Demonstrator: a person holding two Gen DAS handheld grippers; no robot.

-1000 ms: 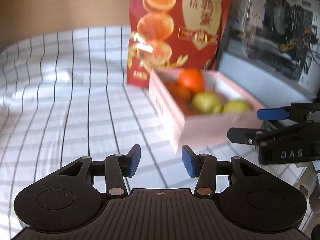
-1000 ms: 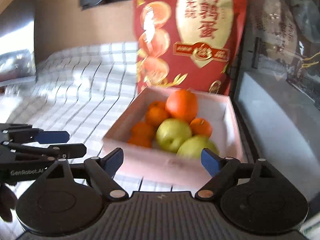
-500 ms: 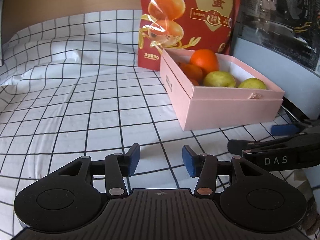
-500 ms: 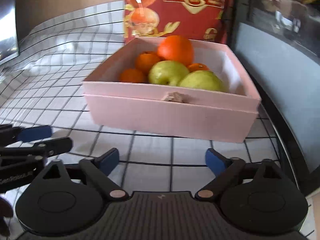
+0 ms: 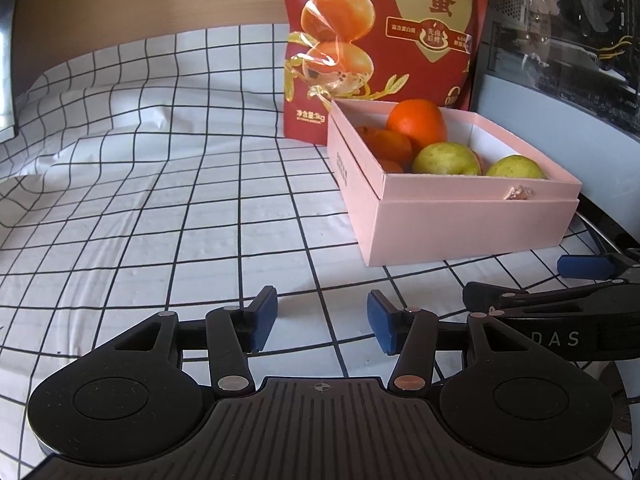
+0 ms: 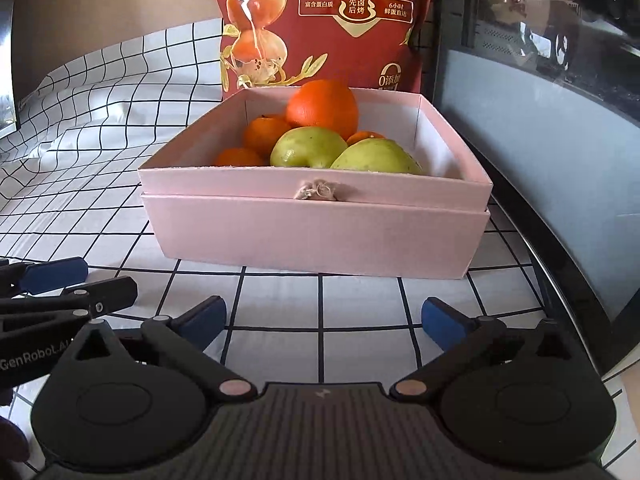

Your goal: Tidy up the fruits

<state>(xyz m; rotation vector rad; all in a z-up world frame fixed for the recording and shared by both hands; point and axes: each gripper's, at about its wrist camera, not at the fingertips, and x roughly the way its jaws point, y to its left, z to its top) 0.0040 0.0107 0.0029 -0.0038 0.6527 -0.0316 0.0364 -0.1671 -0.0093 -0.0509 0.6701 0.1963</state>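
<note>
- The pink box [image 6: 316,232] sits on the checked cloth [image 5: 160,208], holding a big orange [image 6: 323,109], smaller oranges [image 6: 265,133] and two green pears [image 6: 308,147].
- A red snack bag [image 6: 320,20] stands just behind it.
- The left hand-held gripper [image 5: 322,318] hovers empty, fingers apart.
- The right hand-held gripper [image 6: 324,320] faces the box, spread wide, holding nothing.

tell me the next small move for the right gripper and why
Probably ease the right gripper forward and up toward the pink box. Its fingers are open and empty, low over the checked cloth short of the box, and the nearest green fruit sits behind the front wall.
</note>
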